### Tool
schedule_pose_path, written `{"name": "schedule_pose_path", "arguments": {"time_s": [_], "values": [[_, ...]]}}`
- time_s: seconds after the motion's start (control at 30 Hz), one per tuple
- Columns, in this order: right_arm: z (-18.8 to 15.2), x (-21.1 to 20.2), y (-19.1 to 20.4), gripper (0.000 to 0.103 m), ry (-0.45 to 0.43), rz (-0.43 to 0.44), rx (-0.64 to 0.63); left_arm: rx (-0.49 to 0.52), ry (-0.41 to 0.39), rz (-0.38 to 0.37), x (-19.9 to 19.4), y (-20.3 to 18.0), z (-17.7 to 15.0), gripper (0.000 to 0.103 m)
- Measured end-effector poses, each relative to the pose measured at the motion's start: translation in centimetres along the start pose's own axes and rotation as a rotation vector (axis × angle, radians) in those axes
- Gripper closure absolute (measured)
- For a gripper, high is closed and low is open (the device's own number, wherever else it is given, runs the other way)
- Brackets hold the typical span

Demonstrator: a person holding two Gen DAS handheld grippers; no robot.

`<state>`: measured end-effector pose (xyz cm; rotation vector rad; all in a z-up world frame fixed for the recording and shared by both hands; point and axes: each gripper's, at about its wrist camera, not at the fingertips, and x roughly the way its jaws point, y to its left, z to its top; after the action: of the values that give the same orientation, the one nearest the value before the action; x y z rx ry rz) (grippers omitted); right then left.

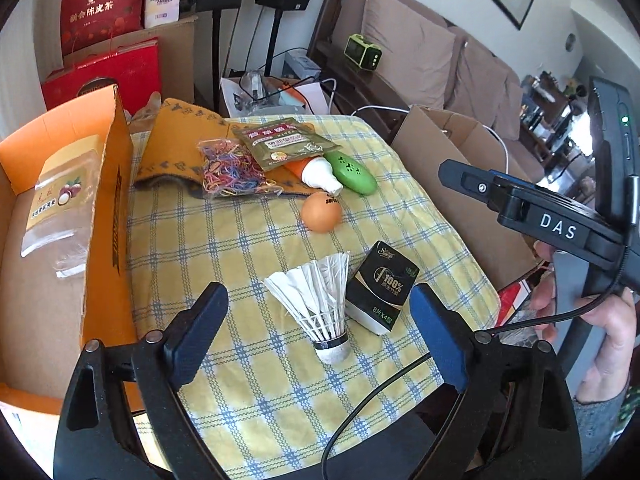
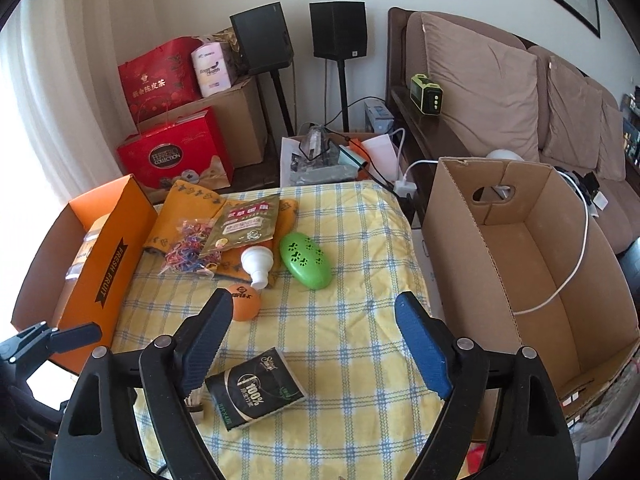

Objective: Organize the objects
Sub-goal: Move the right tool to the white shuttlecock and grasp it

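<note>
Lying between the wide-open, empty jaws of the left gripper (image 1: 320, 328), one white-feathered shuttlecock (image 1: 320, 308) rests on its side, cork toward the camera, on the checked tablecloth (image 1: 240, 248). One black tissue pack (image 1: 380, 284) sits just beside it; in the right wrist view the same pack lies low between the right gripper's (image 2: 312, 344) jaws, likewise spread wide and holding nothing. Farther: one orange ball (image 1: 321, 212), one green oval case (image 1: 352, 173), one white bottle (image 1: 320, 174), one olive sachet (image 1: 286, 145), one bag of coloured rubber bands (image 1: 228, 168). Orange box (image 1: 106, 216) left, one brown carton (image 2: 540, 264) right.
</note>
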<state>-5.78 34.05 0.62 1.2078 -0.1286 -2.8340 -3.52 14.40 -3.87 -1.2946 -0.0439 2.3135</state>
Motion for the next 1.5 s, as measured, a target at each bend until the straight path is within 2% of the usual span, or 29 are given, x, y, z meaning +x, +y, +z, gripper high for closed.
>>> {"name": "schedule_pose_path", "arguments": {"time_s": [0.07, 0.3, 0.37, 0.6, 0.7, 0.77, 0.83, 0.97, 1.13, 1.4, 1.5], "values": [[-0.1, 0.1, -0.5, 0.012, 0.000, 0.004, 0.012, 0.006, 0.005, 0.017, 0.6, -0.4, -0.1, 0.010], [-0.4, 0.3, -1.4, 0.011, 0.001, -0.017, 0.006, 0.025, 0.011, 0.102, 2.5, -1.0, -0.4, 0.010], [-0.5, 0.4, -1.6, 0.010, 0.001, -0.018, 0.007, 0.029, 0.011, 0.114, 2.9, -1.1, -0.5, 0.007], [-0.8, 0.9, -1.9, 0.010, 0.012, -0.022, 0.000, 0.003, 0.045, 0.089, 5.0, -0.8, -0.9, 0.007], [-0.9, 1.1, -2.1, 0.010, 0.017, -0.020, 0.004, 0.000, 0.067, 0.075, 5.9, -0.6, -1.3, 0.013], [-1.0, 1.3, -2.3, 0.010, 0.021, -0.016, 0.010, -0.003, 0.081, 0.071, 6.6, -0.5, -1.4, 0.023], [-1.1, 1.6, -2.4, 0.010, 0.028, -0.014, 0.015, -0.025, 0.079, 0.044, 6.9, 0.0, -1.5, 0.023], [-1.1, 2.0, -2.2, 0.012, 0.039, 0.006, 0.016, -0.072, 0.075, -0.005, 6.8, 1.2, -1.4, 0.035], [-1.2, 2.6, -1.6, 0.015, 0.056, 0.046, 0.025, -0.129, 0.075, -0.041, 6.5, 2.7, -1.4, 0.039], [-1.3, 3.0, -0.5, 0.017, 0.063, 0.072, 0.017, -0.080, 0.055, 0.036, 6.5, 2.3, -1.5, 0.040], [-1.3, 3.2, -0.3, 0.019, 0.067, 0.074, 0.014, -0.081, 0.069, 0.026, 6.3, 2.1, -1.5, 0.047]]}}
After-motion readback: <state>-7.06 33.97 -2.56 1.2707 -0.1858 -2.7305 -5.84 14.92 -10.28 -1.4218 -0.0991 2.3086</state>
